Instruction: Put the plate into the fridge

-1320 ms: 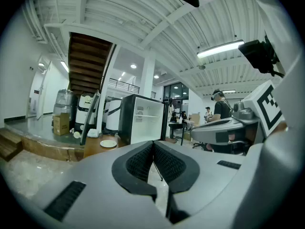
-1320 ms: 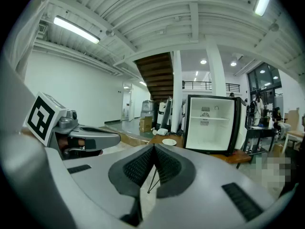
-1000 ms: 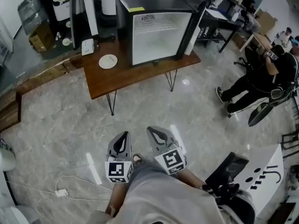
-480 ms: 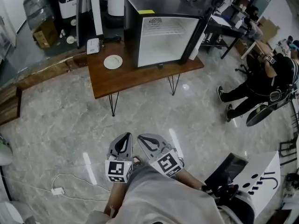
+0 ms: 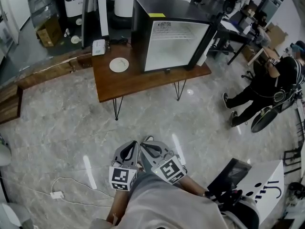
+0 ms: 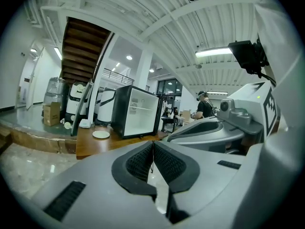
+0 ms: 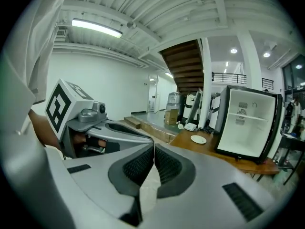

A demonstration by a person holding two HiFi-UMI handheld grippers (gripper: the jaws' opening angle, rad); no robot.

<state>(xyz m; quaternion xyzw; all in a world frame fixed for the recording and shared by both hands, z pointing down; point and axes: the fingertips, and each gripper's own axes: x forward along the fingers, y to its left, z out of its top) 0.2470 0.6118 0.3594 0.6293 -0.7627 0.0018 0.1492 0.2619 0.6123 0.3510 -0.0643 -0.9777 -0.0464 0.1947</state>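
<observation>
Approach needs care: left gripper (image 5: 128,151) and right gripper (image 5: 152,150), both clenched empty, should open before reaching the small round white plate (image 5: 119,64) on the brown wooden table (image 5: 136,82) beside the black fridge (image 5: 143,30).

A brown wooden surface on black hairpin legs (image 5: 125,82) carries a small white box (image 5: 98,46) at its back left corner. A white cable with its adapter (image 5: 56,194) lies on the grey marble floor (image 5: 62,128).

A wooden worktop (image 5: 131,82) on thin dark legs carries a white plate (image 5: 118,64) near its left end, a black fridge (image 5: 171,35) just right of it, and what looks like a small white box (image 5: 98,46) at the back left corner.
</observation>
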